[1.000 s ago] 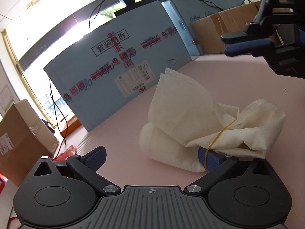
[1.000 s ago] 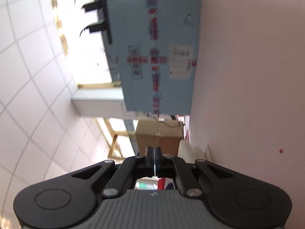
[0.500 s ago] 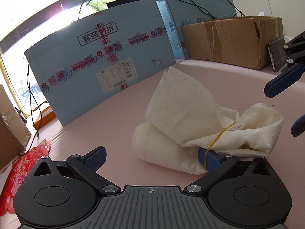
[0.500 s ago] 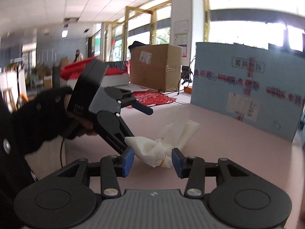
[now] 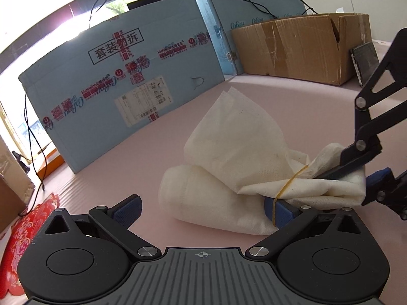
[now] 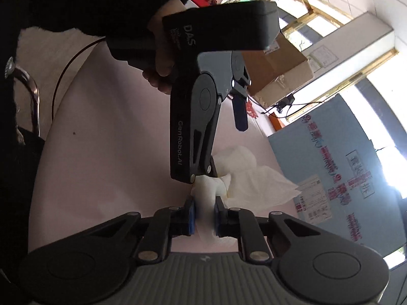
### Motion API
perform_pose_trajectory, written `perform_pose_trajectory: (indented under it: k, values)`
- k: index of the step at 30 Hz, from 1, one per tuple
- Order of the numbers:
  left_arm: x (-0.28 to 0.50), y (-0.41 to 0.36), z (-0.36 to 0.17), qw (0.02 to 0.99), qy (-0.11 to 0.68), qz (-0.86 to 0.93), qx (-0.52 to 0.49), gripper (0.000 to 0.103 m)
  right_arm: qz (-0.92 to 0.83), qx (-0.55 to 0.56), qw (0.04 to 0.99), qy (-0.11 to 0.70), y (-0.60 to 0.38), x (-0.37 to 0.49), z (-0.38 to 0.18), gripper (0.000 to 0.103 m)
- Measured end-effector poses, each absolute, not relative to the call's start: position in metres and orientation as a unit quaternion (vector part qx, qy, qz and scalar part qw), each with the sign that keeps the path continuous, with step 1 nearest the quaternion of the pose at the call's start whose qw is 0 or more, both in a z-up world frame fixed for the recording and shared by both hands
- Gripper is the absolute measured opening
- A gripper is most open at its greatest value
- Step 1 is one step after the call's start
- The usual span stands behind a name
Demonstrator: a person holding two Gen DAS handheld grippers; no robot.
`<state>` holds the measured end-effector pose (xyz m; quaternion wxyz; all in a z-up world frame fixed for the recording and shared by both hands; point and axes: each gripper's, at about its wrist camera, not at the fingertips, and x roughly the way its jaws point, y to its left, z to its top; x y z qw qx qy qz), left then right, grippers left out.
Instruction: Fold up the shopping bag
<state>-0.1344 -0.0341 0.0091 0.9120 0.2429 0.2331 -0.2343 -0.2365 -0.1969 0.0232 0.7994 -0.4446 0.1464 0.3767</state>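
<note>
Blue carton (image 5: 122, 89) — brown box (image 5: 300, 50) beside

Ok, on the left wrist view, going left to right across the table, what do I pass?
Red paper cutout → blue box → white bag → right gripper, closed on the bag's end.
</note>
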Motion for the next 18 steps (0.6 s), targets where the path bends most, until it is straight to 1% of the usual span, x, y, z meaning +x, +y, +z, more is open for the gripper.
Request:
perform_pose_trajectory:
  k: [5,9,12,15,18]
  values:
    - [-0.141,-0.038,0.007,0.920,0.218,-0.208,0.252,0.103,0.358,-0.259,0.871,0.214,-0.223,-0.211,0.029,0.010]
    - [-0.147,-0.047,0.007,0.927,0.202,-0.172,0.266,0.103,0.332,-0.103,0.901,0.261,-0.243,-0.190,0.034,0.010]
    - [-0.154,-0.050,0.012,0.938,0.182,-0.141,0.260,0.103,0.307,-0.003,0.917,0.253,-0.255,-0.193,0.035,0.010]
    - [-0.159,-0.053,0.019,0.948,0.167,-0.117,0.244,0.103,0.274,0.041,0.931,0.236,-0.259,-0.200,0.030,0.010]
    - [-0.157,-0.053,0.014,0.947,0.167,-0.094,0.259,0.103,0.251,0.092,0.936,0.230,-0.264,-0.193,0.036,0.010]
